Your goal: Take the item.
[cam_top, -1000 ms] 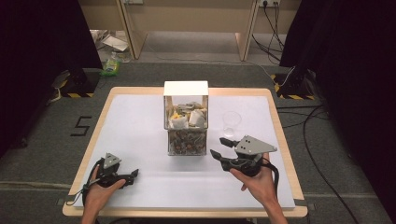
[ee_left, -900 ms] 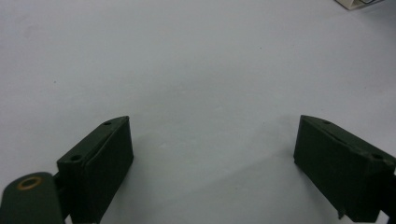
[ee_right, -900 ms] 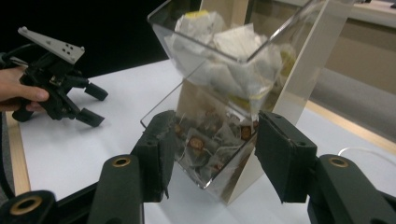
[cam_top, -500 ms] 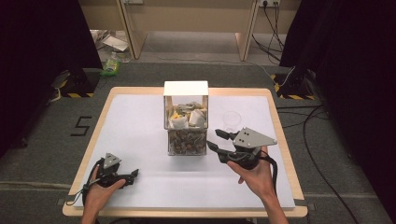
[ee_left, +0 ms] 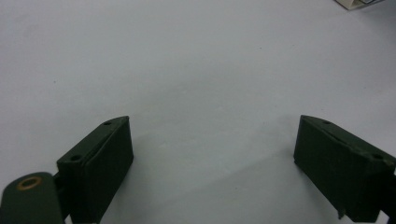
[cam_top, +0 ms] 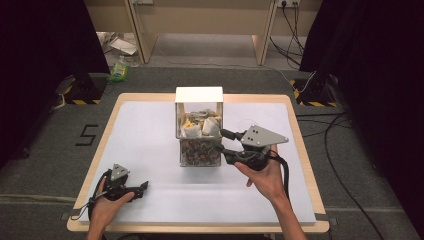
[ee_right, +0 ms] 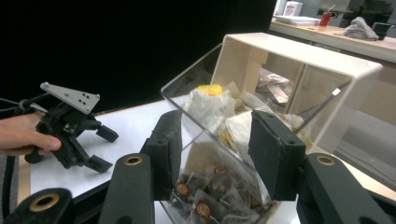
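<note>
A clear box with a white top (cam_top: 198,95) stands mid-table. White and yellow packets (cam_top: 200,126) fill its upper part and small dark sachets (cam_top: 199,151) its lower part. My right gripper (cam_top: 223,141) is at the box's right side, open, with its tips close to the clear wall. In the right gripper view the box (ee_right: 299,60) looms just beyond the spread jaws of that gripper (ee_right: 215,140), with nothing held. My left gripper (cam_top: 142,189) rests on the table at the front left, open. In the left gripper view it (ee_left: 212,158) faces bare white tabletop.
The table has a white surface (cam_top: 150,140) with a wooden rim (cam_top: 305,165). Beyond its far edge are grey floor, cables (cam_top: 345,145) and some litter (cam_top: 120,70). Black curtains stand on both sides. The left gripper (ee_right: 74,126) and its hand appear far left in the right gripper view.
My right gripper has moved left and slightly away from the person, up to the box's right side. The left gripper has stayed put.
</note>
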The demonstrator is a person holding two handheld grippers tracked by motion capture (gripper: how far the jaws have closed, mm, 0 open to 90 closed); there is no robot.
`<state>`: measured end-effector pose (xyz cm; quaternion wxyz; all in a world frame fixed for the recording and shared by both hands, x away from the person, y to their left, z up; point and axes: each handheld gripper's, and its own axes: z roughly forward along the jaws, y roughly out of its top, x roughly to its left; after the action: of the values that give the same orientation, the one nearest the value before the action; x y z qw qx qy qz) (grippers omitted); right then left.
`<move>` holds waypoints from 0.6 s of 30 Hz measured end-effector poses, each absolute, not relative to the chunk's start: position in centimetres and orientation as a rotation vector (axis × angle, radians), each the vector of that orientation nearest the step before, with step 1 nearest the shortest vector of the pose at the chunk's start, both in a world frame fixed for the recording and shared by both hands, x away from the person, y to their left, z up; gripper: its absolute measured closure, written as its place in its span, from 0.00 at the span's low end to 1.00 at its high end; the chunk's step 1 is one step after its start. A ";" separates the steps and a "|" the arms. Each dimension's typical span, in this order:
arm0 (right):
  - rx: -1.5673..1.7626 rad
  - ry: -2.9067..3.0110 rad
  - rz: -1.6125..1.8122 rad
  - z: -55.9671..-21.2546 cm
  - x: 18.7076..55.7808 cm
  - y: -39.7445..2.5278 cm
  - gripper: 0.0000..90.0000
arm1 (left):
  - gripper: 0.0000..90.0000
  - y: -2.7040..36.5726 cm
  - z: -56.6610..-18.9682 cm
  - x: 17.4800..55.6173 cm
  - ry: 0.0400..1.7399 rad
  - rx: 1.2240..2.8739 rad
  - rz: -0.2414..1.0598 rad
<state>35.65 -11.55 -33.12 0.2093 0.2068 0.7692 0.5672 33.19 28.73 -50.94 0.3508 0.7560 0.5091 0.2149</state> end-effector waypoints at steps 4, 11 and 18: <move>0.575 2.142 1.577 -32.7 36.4 -10.7 0.61 | 0.12 28.7 -50.9 33.2 1.318 1.958 0.557; 0.589 2.161 1.555 -32.3 37.8 -9.3 0.61 | 0.12 28.7 -50.9 33.2 1.318 1.959 0.557; 0.579 2.193 1.531 -31.9 38.9 -7.9 0.59 | 0.12 28.7 -50.9 33.2 1.318 1.958 0.557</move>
<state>38.91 -7.94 -31.92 0.2012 0.2071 0.7850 0.5480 33.18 28.73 -50.94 0.3506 0.7562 0.5090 0.2150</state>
